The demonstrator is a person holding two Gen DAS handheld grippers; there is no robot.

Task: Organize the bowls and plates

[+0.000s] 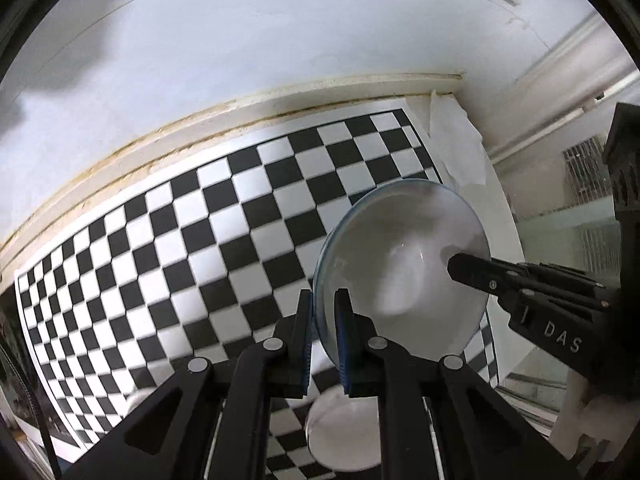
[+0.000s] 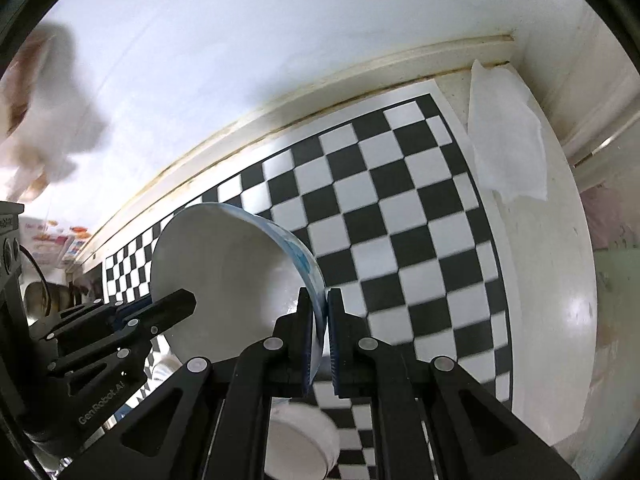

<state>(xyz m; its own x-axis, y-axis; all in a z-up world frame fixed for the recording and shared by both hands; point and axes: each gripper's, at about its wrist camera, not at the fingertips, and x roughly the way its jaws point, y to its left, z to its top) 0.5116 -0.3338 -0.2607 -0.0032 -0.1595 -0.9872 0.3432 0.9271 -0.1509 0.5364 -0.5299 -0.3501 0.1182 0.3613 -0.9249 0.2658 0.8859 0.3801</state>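
Note:
A white bowl with a blue outside is held up above the checkered mat, tilted, by both grippers on opposite rims. My left gripper is shut on its near rim in the left wrist view. My right gripper is shut on the other rim of the same bowl. The right gripper's finger reaches into the bowl in the left wrist view; the left gripper's finger shows in the right wrist view. A second white bowl stands on the mat below, also in the right wrist view.
The checkered mat lies on a white counter against a white wall. A crumpled white cloth lies at the mat's far right corner, also in the left wrist view. Clutter shows at the far left.

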